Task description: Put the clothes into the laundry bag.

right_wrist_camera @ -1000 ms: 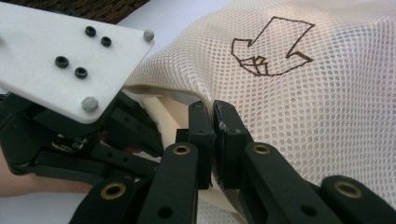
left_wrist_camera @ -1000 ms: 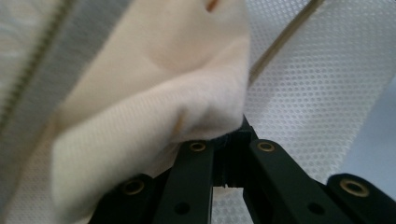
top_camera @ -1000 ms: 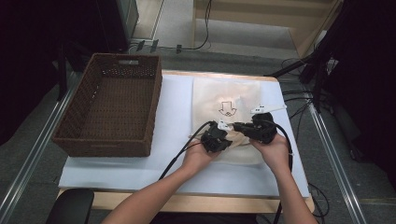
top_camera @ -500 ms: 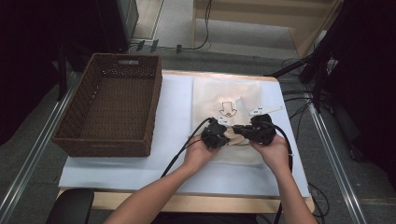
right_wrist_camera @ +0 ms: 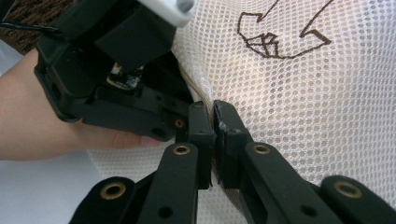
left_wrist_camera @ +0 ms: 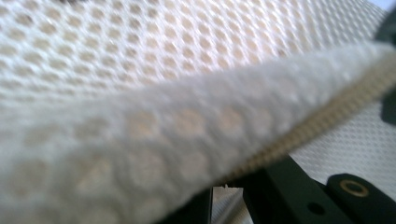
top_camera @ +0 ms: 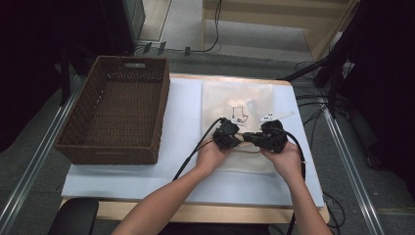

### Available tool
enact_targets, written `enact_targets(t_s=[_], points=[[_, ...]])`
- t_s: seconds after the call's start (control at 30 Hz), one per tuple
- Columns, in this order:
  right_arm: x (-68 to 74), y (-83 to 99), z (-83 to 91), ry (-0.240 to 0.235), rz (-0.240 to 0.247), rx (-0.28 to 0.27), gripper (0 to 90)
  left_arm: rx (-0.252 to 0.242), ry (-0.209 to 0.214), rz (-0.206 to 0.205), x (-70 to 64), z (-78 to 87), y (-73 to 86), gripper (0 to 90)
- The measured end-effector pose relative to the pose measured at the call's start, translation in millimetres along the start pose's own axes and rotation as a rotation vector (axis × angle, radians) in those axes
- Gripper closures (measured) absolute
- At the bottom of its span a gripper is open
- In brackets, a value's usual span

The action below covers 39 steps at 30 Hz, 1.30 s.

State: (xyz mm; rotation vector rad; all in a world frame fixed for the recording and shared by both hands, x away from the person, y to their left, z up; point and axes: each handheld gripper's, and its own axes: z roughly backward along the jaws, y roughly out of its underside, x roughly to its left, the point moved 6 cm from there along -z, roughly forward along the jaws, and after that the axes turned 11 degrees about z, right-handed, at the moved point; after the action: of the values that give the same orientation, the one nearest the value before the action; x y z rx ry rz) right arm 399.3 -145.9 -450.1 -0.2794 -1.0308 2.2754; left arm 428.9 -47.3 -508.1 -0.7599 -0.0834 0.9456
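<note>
The mesh bag (top_camera: 238,122) lies flat mid-surface, right of the basket (top_camera: 115,115). Both tools meet at its near edge: right tool (right_wrist_camera: 213,122) clamped on the zipper seam, left tool (top_camera: 229,138) probably likewise.

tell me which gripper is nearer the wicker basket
Left. The left gripper sits on the mesh bag on the side toward the wicker basket; the right gripper is beyond it.

No words, brands or numbers can be read; the white mesh bag (right_wrist_camera: 299,93) bears only a brown line drawing (right_wrist_camera: 280,32), no lettering.
</note>
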Motion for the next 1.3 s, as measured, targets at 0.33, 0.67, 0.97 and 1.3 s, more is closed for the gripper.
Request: enact_targets(t_s=[0.33,0.67,0.97,1.3], points=[[-1.9,0.5,-5.7,-0.007,-0.006,0.0,87.9,-0.019,-0.012,0.023,5.8,-6.3,-7.8,90.0],[-3.9,0.7,-4.8,-0.006,-0.012,-0.006,87.9,-0.009,0.06,-0.019,-3.2,14.6,-0.3,78.9],[-3.9,0.2,-2.9,-0.002,-0.013,-0.01,87.9,-0.021,0.096,-0.066,-4.2,46.7,6.0,79.7],[-4.0,0.3,-3.0,-0.002,-0.017,-0.007,87.9,0.029,0.042,-0.024,3.1,19.5,18.8,90.0]])
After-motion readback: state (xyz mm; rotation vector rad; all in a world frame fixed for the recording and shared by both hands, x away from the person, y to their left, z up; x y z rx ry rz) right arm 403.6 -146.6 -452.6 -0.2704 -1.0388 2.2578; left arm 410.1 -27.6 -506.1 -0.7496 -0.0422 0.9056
